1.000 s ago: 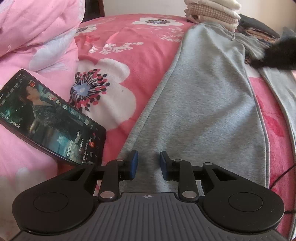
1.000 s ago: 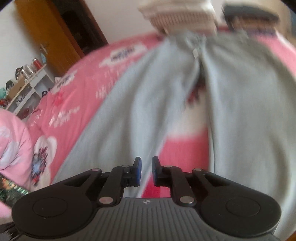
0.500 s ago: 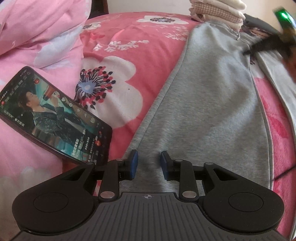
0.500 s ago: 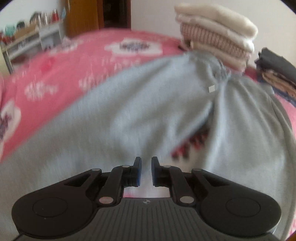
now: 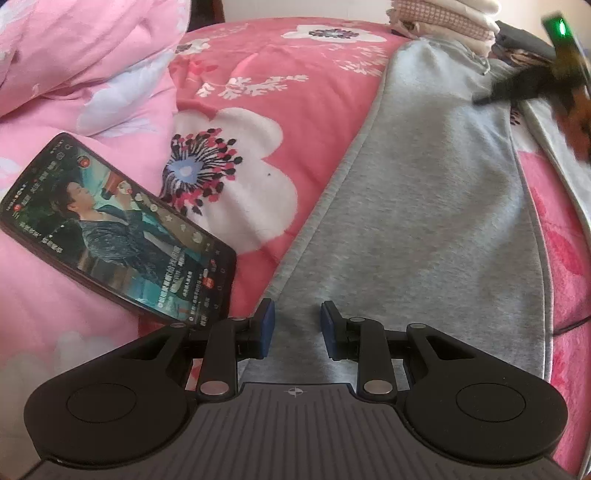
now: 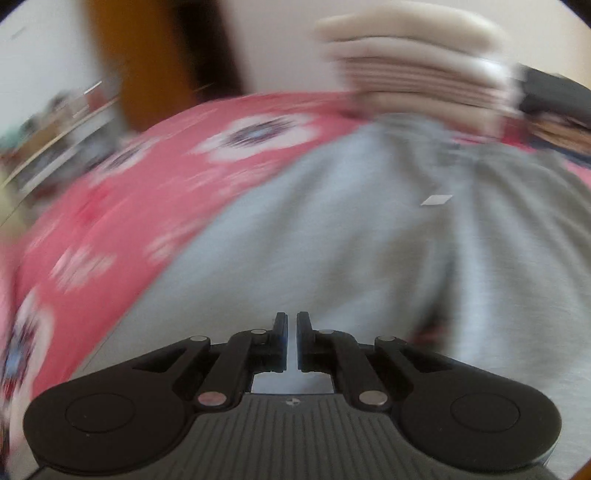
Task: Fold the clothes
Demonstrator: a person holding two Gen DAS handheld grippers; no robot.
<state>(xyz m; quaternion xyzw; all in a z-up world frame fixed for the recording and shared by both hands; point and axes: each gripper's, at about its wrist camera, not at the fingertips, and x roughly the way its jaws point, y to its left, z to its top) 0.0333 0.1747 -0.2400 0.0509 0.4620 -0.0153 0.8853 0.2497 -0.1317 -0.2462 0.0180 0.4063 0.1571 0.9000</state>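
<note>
Pink floral bedding (image 5: 314, 48) fills the left wrist view, and the grey sweatpants (image 5: 424, 206) lie spread flat on it, waistband far up by a stack of folded clothes (image 5: 443, 16). Left of the sweatpants' near leg lies a phone (image 5: 110, 229) with its screen lit. The left gripper (image 5: 294, 326) hovers over that leg's cuff, just as it did a second ago, its jaws narrowly parted with grey cloth showing between the blue pads but not pinched. What has changed is at the upper right: the right gripper (image 5: 517, 88), a dark blur a second ago at the sweatpants' right edge, now reaches in over the crotch, a green light lit on its body.

From the right wrist view, motion-blurred, the sweatpants (image 6: 332, 258) fill the middle, a small white label (image 6: 436, 200) near their centre seam, and the folded stack (image 6: 413, 55) beyond the waistband. The right gripper (image 6: 291, 341) has swung from above the gap between the legs to over the left leg's upper part. Its jaws have drawn in to a thin slit; no cloth is visibly caught. Judging by this, no fold has begun: the right hand seems to be settling on a spot, and a grasp must follow.
</note>
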